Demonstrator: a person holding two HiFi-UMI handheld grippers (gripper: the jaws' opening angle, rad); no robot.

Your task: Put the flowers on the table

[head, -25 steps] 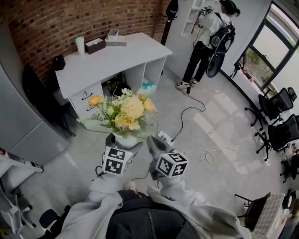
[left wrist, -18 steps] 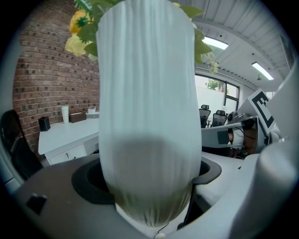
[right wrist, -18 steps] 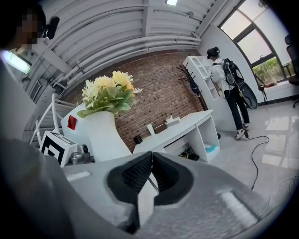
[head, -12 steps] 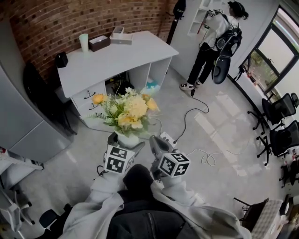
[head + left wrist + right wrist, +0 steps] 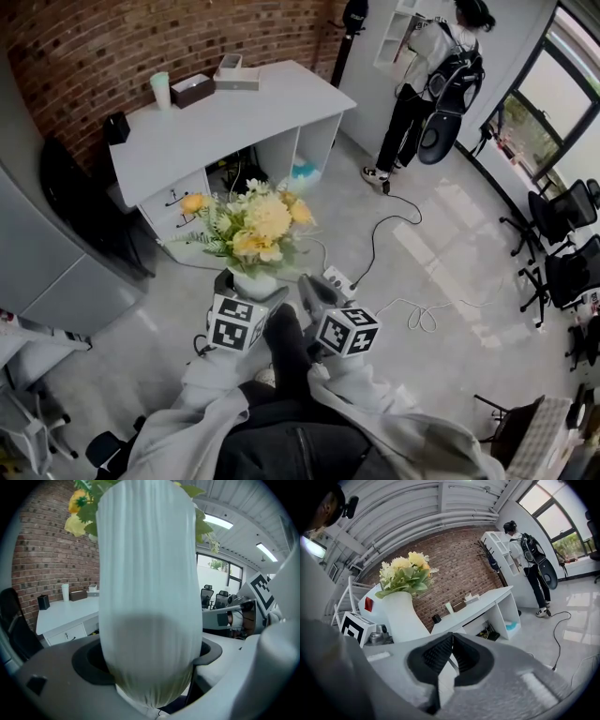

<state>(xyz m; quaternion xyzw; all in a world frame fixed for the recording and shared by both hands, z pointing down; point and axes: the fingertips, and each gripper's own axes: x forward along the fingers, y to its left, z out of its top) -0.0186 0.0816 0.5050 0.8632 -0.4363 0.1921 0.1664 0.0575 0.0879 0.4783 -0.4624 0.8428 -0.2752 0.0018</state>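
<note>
Leg [image 5: 286, 349] stepped forward, left tongs [image 5: 251, 289] clamping vase [image 5: 147, 597]

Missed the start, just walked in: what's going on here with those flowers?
A person is carrying a ribbed white vase of yellow and white flowers, clamped in the left hand-held gripper. The right hand-held gripper is shut and empty beside it. The vase is over the grey floor, not yet on the white desk ahead by the brick wall. Someone with a backpack stands at the far shelves.
</note>
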